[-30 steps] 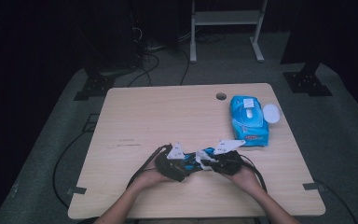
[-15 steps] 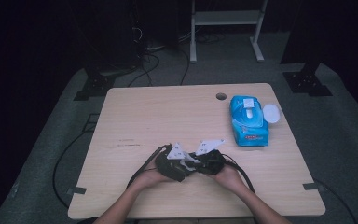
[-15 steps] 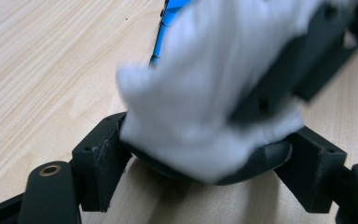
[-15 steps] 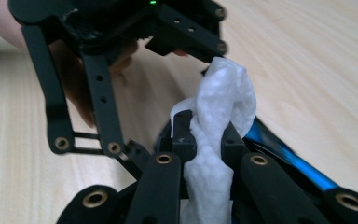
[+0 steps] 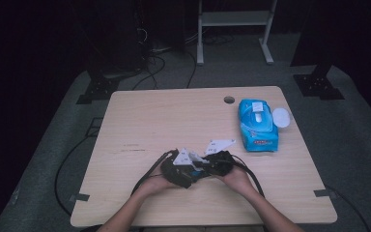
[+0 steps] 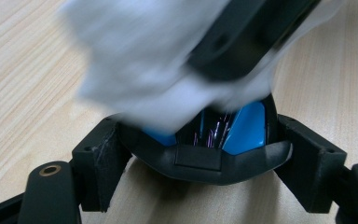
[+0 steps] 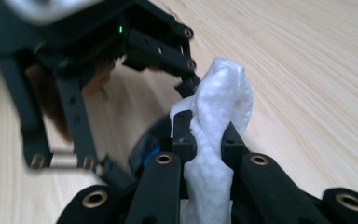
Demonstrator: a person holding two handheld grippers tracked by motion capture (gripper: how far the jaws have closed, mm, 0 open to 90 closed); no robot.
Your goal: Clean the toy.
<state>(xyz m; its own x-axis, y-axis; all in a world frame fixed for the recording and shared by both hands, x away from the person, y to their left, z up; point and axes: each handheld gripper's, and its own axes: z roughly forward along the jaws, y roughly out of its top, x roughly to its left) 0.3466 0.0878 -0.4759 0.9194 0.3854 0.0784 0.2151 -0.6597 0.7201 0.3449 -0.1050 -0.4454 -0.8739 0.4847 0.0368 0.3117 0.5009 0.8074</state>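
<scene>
Where the two claws meet at the near middle of the tabletop [image 5: 140, 121], much is hard to read: in the high view the hands and black housings cover the jaws, and in the left gripper view a blurred white mass crosses the upper frame.

Item: white wipe [image 7: 214, 126], crumpled into a twisted strip. Location: clamped upright between the jaws of the right claw [image 7: 204, 140], its puffed end standing above the jaw tips, its lower end cut off by the bottom of the frame. In the left gripper view the same wipe [image 6: 135, 60] sits just ahead of the left claw [image 6: 205, 154], against a black and blue part of the right claw.

Right claw [image 5: 217, 162]: clenched on the wipe, jaws nearly together.

Left claw [image 5: 181, 169]: jaws spread wide, either side of the right claw's front; grasping nothing that can be made out.

Also present: blue wipe packet [image 5: 257, 124], flap open, lying at the far right of the tabletop, well apart from both claws.
</scene>
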